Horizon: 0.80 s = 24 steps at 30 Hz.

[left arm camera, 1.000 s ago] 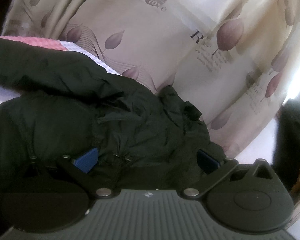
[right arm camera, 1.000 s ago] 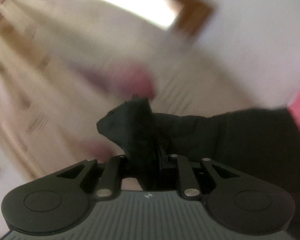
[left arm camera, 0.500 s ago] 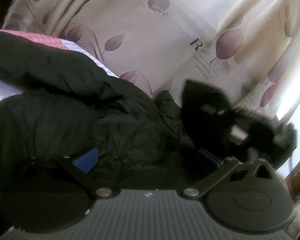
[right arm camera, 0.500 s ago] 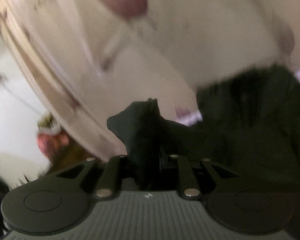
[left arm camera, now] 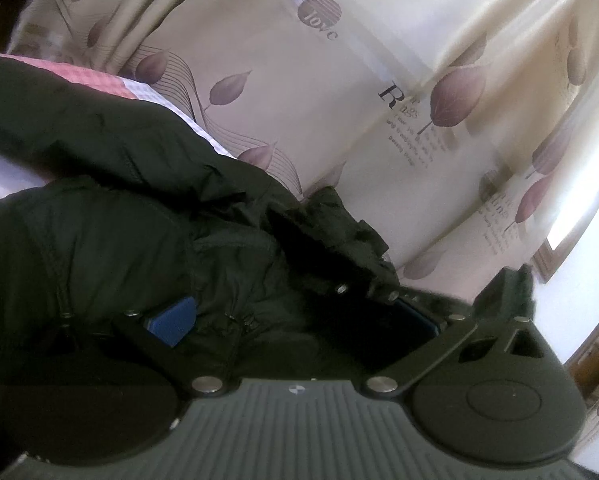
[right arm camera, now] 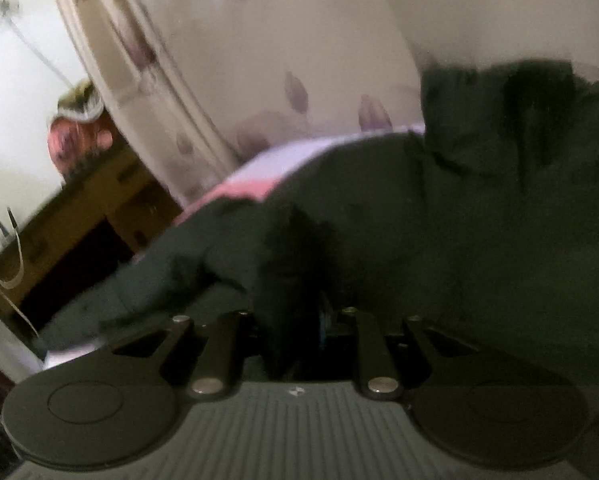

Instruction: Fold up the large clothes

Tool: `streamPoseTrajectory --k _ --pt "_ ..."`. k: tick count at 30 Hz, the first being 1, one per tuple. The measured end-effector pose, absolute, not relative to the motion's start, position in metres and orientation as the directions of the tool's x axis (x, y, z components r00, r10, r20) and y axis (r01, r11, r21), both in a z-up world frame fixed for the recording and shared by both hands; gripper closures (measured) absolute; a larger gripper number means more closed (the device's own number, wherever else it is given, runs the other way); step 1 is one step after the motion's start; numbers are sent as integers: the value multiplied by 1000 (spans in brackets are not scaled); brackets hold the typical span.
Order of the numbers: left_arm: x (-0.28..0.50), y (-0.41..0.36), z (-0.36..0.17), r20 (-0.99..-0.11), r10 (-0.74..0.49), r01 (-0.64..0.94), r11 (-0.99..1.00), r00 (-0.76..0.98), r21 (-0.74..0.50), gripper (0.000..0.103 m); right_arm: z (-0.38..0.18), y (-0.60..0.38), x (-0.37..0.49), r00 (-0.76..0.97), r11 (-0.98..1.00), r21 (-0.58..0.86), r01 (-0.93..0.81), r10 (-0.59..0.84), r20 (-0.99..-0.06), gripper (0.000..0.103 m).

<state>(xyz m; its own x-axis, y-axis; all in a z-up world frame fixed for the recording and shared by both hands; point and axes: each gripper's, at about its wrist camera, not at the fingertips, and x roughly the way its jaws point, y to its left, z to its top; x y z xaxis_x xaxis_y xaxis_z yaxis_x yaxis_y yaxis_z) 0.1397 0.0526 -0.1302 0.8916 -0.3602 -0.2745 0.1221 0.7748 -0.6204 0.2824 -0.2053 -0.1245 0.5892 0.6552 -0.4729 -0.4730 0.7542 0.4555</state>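
Much of the dark jacket (left arm camera: pixel 131 240) is cut off at the nine o'clock edge, its bulk lying on a pink-and-white checked bedcover (left arm camera: pixel 139 90). Left gripper (left arm camera: pixel 295 318) stands wide, jacket fabric bunched between its blue pads (left arm camera: pixel 173 320), unpinched. Right gripper (right arm camera: pixel 299 320) is narrow, clamping a blurred fold. Leaf-printed curtain (left arm camera: pixel 339 120) hangs at twelve o'clock; a wooden cabinet (right arm camera: pixel 99 208) blurs at nine.

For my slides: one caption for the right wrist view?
Right gripper, jaws shut on a fold of the dark jacket, over a pink-and-white bed.
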Motion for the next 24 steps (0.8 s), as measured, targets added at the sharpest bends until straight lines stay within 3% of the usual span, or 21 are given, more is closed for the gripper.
streamPoseTrajectory --k 6,9,11,12,13,15,19,22,23,24 --pt "139 53 -130 -273 -361 123 773 892 -622 0 -127 -196 279 600 780 417 -467 626 -498 83" --pt "139 54 -130 -270 -362 123 770 892 -626 0 -125 -185 272 614 793 354 -496 609 -502 73" --pt "139 54 -130 -269 -362 122 768 893 -628 0 -123 -179 268 587 766 335 -549 639 -497 46" --pt "139 54 -130 -269 -361 121 768 893 -629 0 -121 -176 267 568 749 327 -577 655 -498 23" --pt "139 54 -130 -264 -362 124 766 894 -631 0 -118 -173 264 572 759 303 -577 640 -513 15" --pt "136 58 -131 -242 -364 130 751 900 -648 0 -110 -175 258 602 786 307 -537 612 -513 15" --pt "134 63 -132 -226 -353 115 728 908 -676 0 -100 -221 245 635 695 518 -498 699 -329 15" --pt "133 60 -130 -232 -341 109 741 911 -662 0 -93 -247 241 695 693 578 -432 664 -276 17" --pt "133 60 -130 -232 -342 108 739 911 -664 0 -89 -246 240 719 733 539 -415 627 -299 22" --pt "133 60 -130 -231 -341 108 739 911 -665 0 -85 -241 240 734 778 482 -402 589 -339 47"
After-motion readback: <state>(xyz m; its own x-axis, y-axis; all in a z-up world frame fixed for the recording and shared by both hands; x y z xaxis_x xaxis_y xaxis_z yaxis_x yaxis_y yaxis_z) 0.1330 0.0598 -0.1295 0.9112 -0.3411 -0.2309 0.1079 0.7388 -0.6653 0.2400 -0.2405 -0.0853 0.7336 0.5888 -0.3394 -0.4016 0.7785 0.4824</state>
